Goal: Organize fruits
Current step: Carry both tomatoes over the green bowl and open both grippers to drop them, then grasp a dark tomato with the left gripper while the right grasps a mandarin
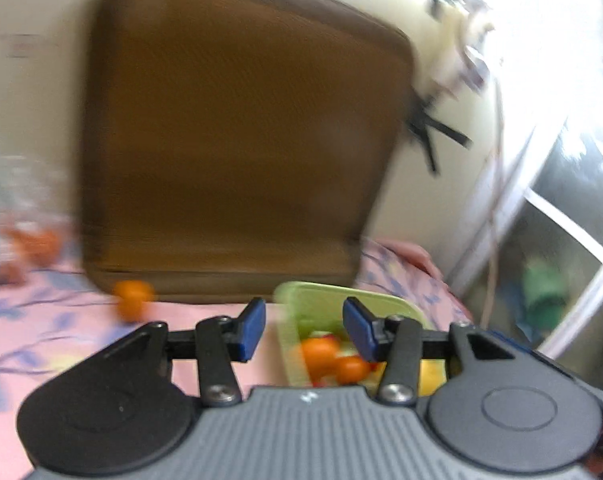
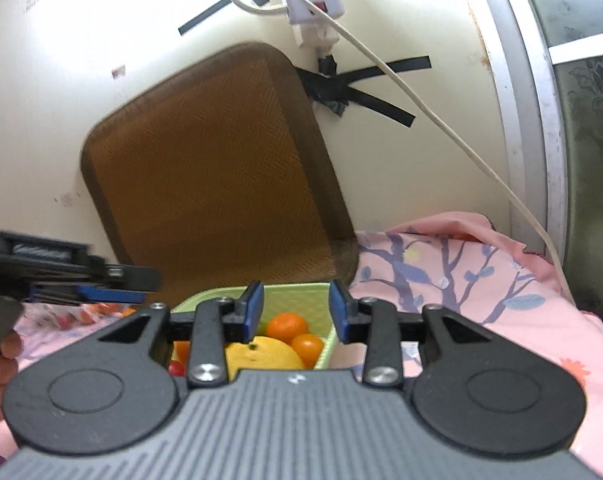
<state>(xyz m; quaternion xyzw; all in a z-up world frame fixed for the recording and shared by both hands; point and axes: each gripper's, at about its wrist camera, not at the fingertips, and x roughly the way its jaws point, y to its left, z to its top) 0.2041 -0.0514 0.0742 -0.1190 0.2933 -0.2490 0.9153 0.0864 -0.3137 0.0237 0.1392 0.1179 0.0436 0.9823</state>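
Both my left gripper (image 1: 304, 330) and right gripper (image 2: 296, 311) spread, empty, above the green basket (image 2: 293, 292); next, fetch the loose orange (image 1: 132, 298).

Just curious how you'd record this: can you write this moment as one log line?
left gripper: open, empty | right gripper: open, empty | green basket: holds oranges, yellow fruit | loose orange: on pink sheet by brown cushion
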